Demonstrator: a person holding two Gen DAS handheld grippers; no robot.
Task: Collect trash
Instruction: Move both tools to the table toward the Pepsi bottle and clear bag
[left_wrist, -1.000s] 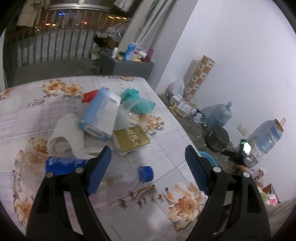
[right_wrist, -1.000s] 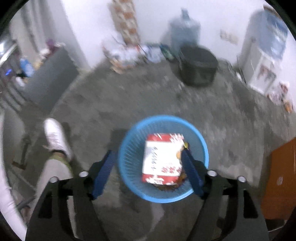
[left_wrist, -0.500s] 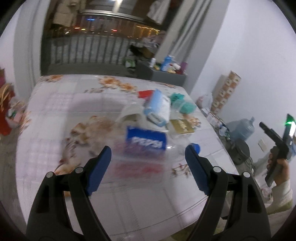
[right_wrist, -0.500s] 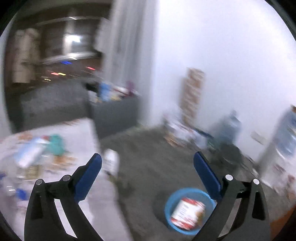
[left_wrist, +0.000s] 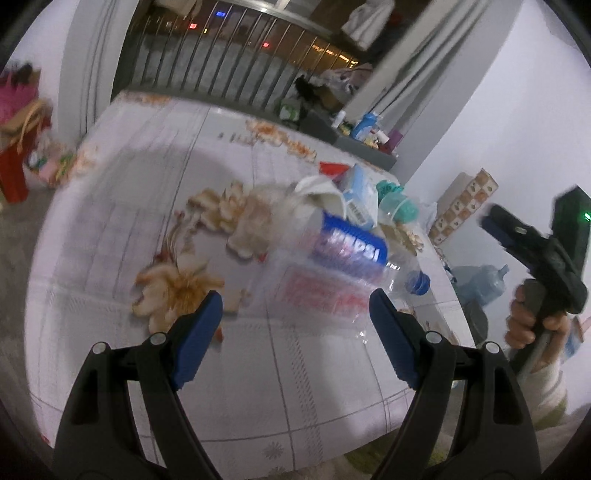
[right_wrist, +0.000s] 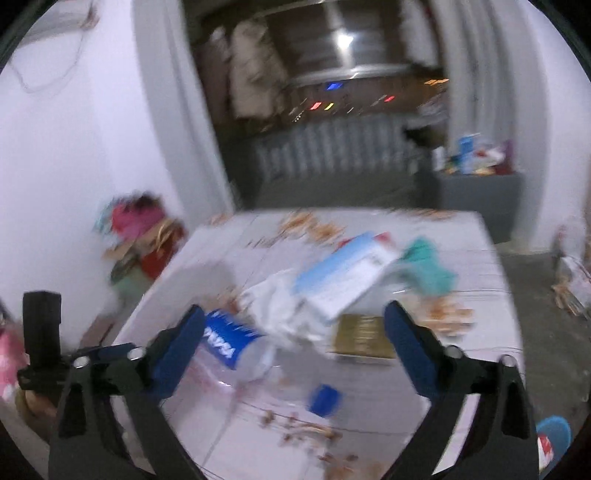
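Just swung my right gripper (right_wrist: 293, 343) back from the blue basket (right_wrist: 552, 430) to the table (left_wrist: 110, 258), jaws empty and closing a bit. Left gripper (left_wrist: 295, 328) open, lined up on the Pepsi bottle (left_wrist: 351, 254) (next up, I guess).

Bottle (left_wrist: 343, 254) lies on table (left_wrist: 110, 258), carton (left_wrist: 356, 199) behind it.

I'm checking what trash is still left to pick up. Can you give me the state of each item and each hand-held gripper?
Pepsi bottle: on its side, capped, on the table.
Blue-white carton: lying tilted on the pile.
Gold box: flat on the table.
White wrapper: crumpled.
Left hand-held gripper: open, empty.
Right hand-held gripper: jaws closing, nothing between them.
Blue basket: on the floor.
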